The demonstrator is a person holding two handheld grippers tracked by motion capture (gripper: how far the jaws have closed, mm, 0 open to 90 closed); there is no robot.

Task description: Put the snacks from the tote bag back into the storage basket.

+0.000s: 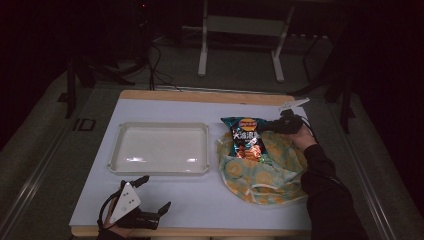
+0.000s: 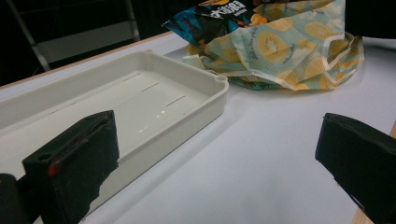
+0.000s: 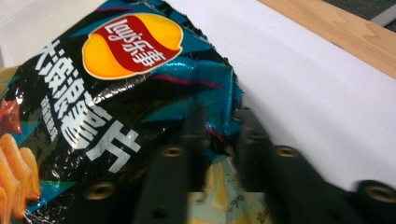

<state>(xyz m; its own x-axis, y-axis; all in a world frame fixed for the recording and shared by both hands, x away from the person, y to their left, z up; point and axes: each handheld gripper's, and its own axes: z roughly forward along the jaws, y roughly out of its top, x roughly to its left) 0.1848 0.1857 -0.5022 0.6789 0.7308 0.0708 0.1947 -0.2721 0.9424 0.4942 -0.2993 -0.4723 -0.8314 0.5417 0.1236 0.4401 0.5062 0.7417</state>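
Chip bag [image 1: 244, 135], on the right half of the white table [image 1: 200, 202]: lay with its lower end tucked into the mouth of the kiwi-print cloth bag [image 1: 265, 175] and its printed top poking out toward the far edge, long axis running far-to-near in the high view. Was gripped at its far right corner by the right gripper [image 1: 262, 127], reaching in from the right side, jaws closed nearly together on the foil. Judged the key relation thus: cream tray [image 1: 160, 125] directly to the left of the bag, just beside the cloth, so any carry would run leftward across the bag's short side, with the right hand by far the nearer one. Left gripper [image 1: 156, 192] spread wide and holding nothing, at the near edge, well apart from the bag and in front of the tray's near left corner. From the right gripper view, made out the pinch itself on the chip bag [image 3: 116, 93], crumpled foil caught between the jaws of the right gripper [image 3: 219, 121]. From the left gripper view, saw the empty tray [image 2: 187, 121] and the slumped cloth bag [image 2: 289, 51] beyond the open left gripper [image 2: 215, 158].
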